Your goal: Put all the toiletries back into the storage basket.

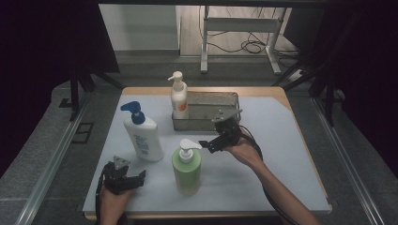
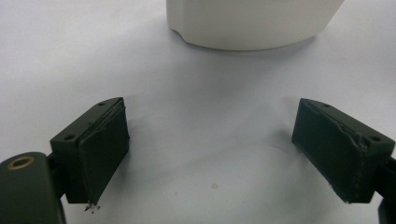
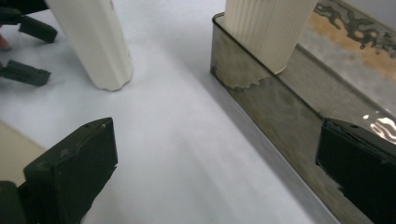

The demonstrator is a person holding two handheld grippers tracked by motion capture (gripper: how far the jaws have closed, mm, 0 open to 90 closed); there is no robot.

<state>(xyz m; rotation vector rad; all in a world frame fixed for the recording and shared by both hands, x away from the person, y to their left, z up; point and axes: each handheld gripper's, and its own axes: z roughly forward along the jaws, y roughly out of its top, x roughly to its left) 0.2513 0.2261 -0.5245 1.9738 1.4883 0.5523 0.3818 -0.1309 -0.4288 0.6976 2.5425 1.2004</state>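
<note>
White table mat (image 1: pixel 281 140), centre of frame, carrying four items. Metal tray (image 1: pixel 213 101), upper centre, with a cream pump bottle (image 1: pixel 179 96) standing upright in its left end. White bottle with blue pump (image 1: pixel 141 133), left of centre, upright on the mat. Green bottle with white pump (image 1: pixel 187 166), lower centre, upright. Right gripper (image 1: pixel 210 145), centre, just right of the green bottle's pump head, jaws spread wide and grasping nothing; the tray wall lies along its right jaw. Left gripper (image 1: pixel 140 177), lower left, jaws released and empty, resting near the blue-pump bottle's base.
</note>
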